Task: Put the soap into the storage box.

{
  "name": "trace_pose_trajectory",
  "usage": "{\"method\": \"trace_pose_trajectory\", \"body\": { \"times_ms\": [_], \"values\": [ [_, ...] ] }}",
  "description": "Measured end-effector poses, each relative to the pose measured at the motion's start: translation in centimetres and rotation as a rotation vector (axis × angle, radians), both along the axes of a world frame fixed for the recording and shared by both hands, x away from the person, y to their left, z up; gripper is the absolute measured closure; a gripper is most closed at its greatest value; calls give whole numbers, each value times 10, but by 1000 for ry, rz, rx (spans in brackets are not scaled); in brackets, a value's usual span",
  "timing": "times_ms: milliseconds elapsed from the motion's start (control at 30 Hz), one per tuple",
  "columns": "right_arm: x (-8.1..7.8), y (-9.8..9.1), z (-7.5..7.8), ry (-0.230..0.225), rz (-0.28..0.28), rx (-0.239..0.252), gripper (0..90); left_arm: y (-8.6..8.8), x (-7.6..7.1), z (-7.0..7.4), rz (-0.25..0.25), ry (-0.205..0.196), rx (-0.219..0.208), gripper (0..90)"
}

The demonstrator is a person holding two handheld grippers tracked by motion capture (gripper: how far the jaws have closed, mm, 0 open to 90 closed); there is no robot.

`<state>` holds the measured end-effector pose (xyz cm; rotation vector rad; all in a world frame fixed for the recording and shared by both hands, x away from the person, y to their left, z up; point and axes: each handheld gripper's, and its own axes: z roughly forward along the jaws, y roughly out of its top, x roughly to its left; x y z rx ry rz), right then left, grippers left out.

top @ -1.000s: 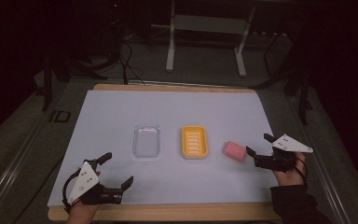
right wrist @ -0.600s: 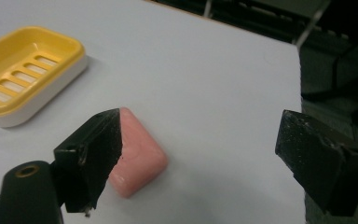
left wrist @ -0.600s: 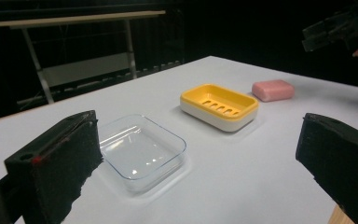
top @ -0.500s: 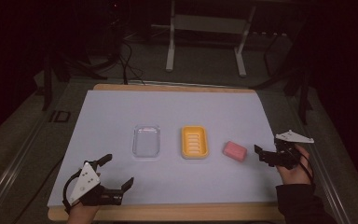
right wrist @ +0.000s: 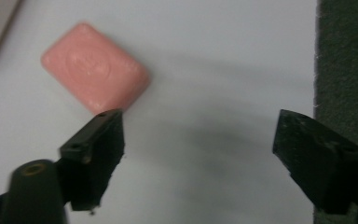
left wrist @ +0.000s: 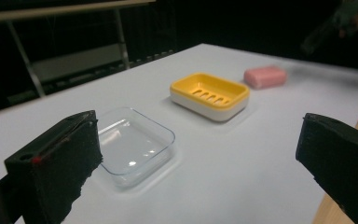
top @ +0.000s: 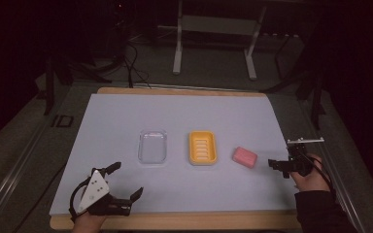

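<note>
A pink soap bar (top: 245,157) lies on the white mat right of a yellow soap dish (top: 202,148); a clear plastic tray (top: 153,146) sits left of the dish. My right gripper (top: 278,168) hovers just right of the soap, near the mat's right edge. In the right gripper view the soap (right wrist: 95,67) lies ahead and left of the gripper (right wrist: 200,135). Its jaws have just been closing a little but stand open, with nothing between them. My left gripper (top: 127,179) rests open near the front left, pointing at the tray (left wrist: 133,144), dish (left wrist: 209,93) and soap (left wrist: 265,76).
The white mat (top: 184,114) covers a wooden table whose edge (top: 175,221) shows at the front. Dark grey floor (right wrist: 345,56) borders the mat on the right. A metal stand (top: 213,43) and cables lie beyond the far edge.
The right gripper has drawn back slightly to the right, away from the soap, and rolled so its top plate shows edge-on. The left gripper has not moved.
</note>
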<state>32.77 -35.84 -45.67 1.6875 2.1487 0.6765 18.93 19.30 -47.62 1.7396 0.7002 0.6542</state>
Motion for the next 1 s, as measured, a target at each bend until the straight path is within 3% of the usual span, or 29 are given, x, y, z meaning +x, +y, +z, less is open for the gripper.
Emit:
{"method": "trace_pose_trajectory", "body": {
  "times_ms": [33,100,133,200,233,300,333,367,433,467,500,533,633,667,700,767,800,867,933,967,1000],
  "values": [
    [1,-2,1,61,-10,37,160,0,0,1,11,5,-28,3],
    [0,-2,1,70,-18,14,167,0,1,1,-5,12,-47,3],
    [2,-4,1,146,-8,1,166,-1,0,1,7,10,-26,3],
    [3,-6,0,218,0,-10,169,0,2,0,-2,45,-39,3],
    [3,-6,0,218,0,-10,169,0,2,0,-2,45,-39,3],
    [3,-6,-4,330,29,-10,169,-2,1,1,-5,37,-64,3],
    [3,-6,-4,330,29,-10,169,-2,1,1,-5,37,-64,3],
    [2,-5,-5,373,36,-23,173,-3,1,1,-27,47,-77,3],
    [2,-5,-5,395,45,-17,172,-5,0,1,-18,40,-61,3],
    [1,-5,-5,400,47,-24,174,-6,1,0,-44,51,-56,3],
    [-1,-5,-4,422,52,-47,175,-7,1,1,-36,54,-49,3],
    [-1,-5,-5,441,57,-29,175,-7,0,1,-41,38,-44,3],
    [-3,-4,-6,480,65,-51,192,-6,1,1,-45,68,-79,3],
    [-4,-4,-7,510,78,-48,193,-3,2,1,-50,78,-122,3],
    [-6,-1,-10,578,122,-55,204,-3,1,2,-24,65,-113,3],
    [-6,3,-14,624,150,-63,206,-2,2,1,-37,70,-112,3],
    [-7,4,-15,642,158,-74,206,-2,1,1,-17,68,-106,3],
    [-7,7,-15,646,171,-108,210,-3,1,1,-50,63,-116,3],
    [-6,5,-16,670,191,-65,207,-4,0,2,-39,59,-105,3],
    [-7,6,-16,672,199,-102,208,-4,0,2,-56,54,-115,3],
    [-7,6,-17,686,207,-94,208,-5,-1,2,-48,49,-107,3]
  ]
}}
